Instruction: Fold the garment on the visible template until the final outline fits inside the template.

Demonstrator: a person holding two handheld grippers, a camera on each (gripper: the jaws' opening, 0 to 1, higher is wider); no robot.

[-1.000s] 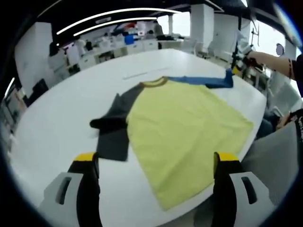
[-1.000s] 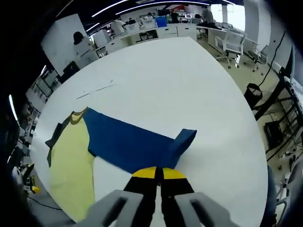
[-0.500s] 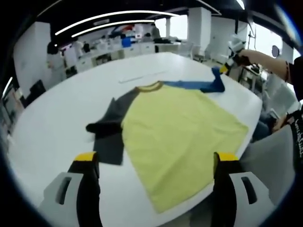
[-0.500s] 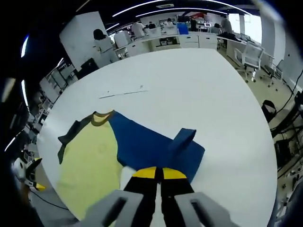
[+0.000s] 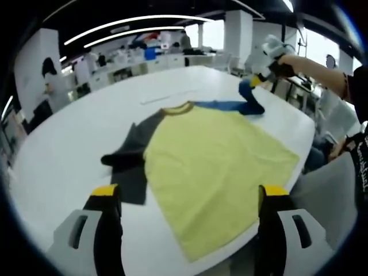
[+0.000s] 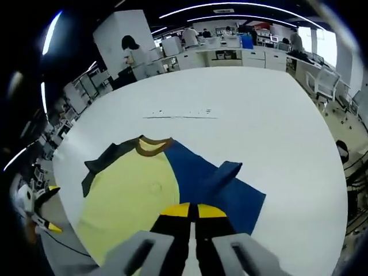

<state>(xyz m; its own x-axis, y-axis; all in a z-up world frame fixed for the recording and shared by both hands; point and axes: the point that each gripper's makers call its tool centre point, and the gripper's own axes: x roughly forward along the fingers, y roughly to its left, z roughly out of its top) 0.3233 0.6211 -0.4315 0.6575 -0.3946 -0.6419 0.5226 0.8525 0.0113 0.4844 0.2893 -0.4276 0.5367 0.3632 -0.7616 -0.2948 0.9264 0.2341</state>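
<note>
Lying flat across the white tabletop point(image 5: 69, 144), reaching toward its near edge: a T-shirt point(image 5: 213, 161) with a yellow body, brown collar, one dark grey sleeve point(image 5: 129, 164) and one blue sleeve point(image 5: 230, 106). Grey sleeve folding over itself in a crumpled bend on the shirt's one side. Blue sleeve point(image 6: 213, 184) lifting off the tabletop at its end and doubling back over the shirt.

Right gripper point(image 6: 192, 211) clenching the blue sleeve's edge, yellow-tipped jaws pressed together on the cloth; seen from the left gripper view, right gripper point(image 5: 265, 54) hanging high above the far side of the tabletop, blue cloth trailing down from it, a hand and forearm behind.

Left gripper point(image 5: 187, 198) hovering released over the near edge of the tabletop, jaws standing wide apart, grasping nothing, the yellow hem showing between them.

Running across the far part of the tabletop beyond the collar: a thin dark line point(image 6: 181, 117). Template outline otherwise too faint for telling.
</note>
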